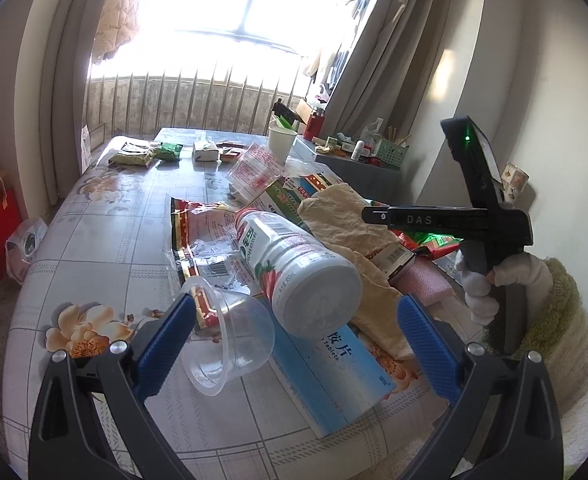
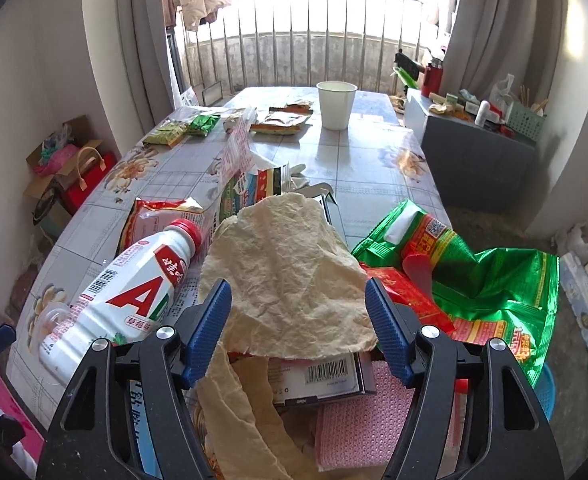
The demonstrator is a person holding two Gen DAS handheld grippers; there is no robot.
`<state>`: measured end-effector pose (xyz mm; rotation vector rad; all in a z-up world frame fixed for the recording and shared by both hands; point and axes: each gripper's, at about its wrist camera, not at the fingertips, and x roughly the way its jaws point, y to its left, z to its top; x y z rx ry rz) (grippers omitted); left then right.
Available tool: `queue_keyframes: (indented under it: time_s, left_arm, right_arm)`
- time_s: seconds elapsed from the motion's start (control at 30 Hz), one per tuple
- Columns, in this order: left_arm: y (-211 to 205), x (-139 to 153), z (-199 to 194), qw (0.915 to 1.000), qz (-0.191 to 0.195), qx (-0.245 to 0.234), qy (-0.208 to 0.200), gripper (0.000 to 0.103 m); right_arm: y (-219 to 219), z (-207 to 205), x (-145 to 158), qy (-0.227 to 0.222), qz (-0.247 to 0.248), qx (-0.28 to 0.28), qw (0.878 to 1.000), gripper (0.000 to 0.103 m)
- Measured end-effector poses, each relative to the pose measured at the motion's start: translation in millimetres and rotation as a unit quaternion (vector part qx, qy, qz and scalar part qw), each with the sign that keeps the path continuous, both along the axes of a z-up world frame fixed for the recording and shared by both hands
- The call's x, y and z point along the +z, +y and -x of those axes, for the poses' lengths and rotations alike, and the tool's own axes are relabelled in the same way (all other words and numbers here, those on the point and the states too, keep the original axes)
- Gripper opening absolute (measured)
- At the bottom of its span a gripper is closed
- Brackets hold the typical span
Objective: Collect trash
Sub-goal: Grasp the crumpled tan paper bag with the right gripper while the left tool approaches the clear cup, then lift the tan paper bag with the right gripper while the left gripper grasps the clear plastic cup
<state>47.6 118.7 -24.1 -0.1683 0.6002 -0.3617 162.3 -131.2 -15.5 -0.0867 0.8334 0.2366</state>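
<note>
Trash is piled at the near end of the floral-clothed table (image 2: pixel 366 168). A white bottle with a red cap (image 1: pixel 294 264) (image 2: pixel 125 292) lies on its side next to a tipped clear plastic cup (image 1: pixel 229 336). My left gripper (image 1: pixel 300 320) is open, with the bottle's base and the cup between its blue fingers. A crumpled beige paper (image 2: pixel 285 264) (image 1: pixel 346 216) lies over a barcoded box (image 2: pixel 322 376). My right gripper (image 2: pixel 298 320) (image 1: pixel 370 215) is open around that paper, and a gloved hand (image 1: pixel 482 292) holds it.
A green snack bag (image 2: pixel 474 280), a red packet (image 2: pixel 406 296) and a pink cloth (image 2: pixel 358 420) lie at the right. A blue-white tablet box (image 1: pixel 334 376) sits under the bottle. A white paper cup (image 2: pixel 336 104) and several packets stand farther back. A grey cabinet (image 2: pixel 474 160) is beside the table.
</note>
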Motion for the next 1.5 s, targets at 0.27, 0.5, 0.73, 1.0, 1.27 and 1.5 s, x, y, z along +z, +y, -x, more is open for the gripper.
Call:
queue_keyframes:
  time_s: [0.27,0.5,0.73,1.0,1.27,1.5]
  left_arm:
    - [-5.4,-3.1,4.0,0.9996,-0.026,-0.011,-0.005,0.099]
    - [-10.4,3.1,15.6,0.9993,-0.035,-0.004,-0.014,0.099]
    - [-24.5,8.1,28.4,0.9984,-0.051,-0.012,-0.023,0.099]
    - [-47.0,8.8,45.4,0.9968,-0.066,-0.037,-0.025,0.099]
    - [-56.0,10.8,50.8,0.9959,-0.079,-0.038,-0.02,0.099]
    - [-49.2,10.2,52.6,0.9961,-0.085,-0.019,-0.013,0.099]
  right_arm:
    - [0.3,-10.4,-16.3,0.041,0.011,-0.002,0.999,0.006]
    - [-12.7,15.6,15.4,-0.008,-0.009,-0.006,1.0,0.002]
    - [-41.2,68.5,51.2,-0.087,-0.031,-0.01,0.996,0.002]
    - [-65.2,112.4,24.2,-0.039,-0.054,-0.005,0.998,0.002]
    - [-51.6,124.5,-48.1,0.076,-0.075,0.009,0.994,0.017]
    - [-40.7,110.7,-65.5,0.088,-0.054,0.032,0.994,0.047]
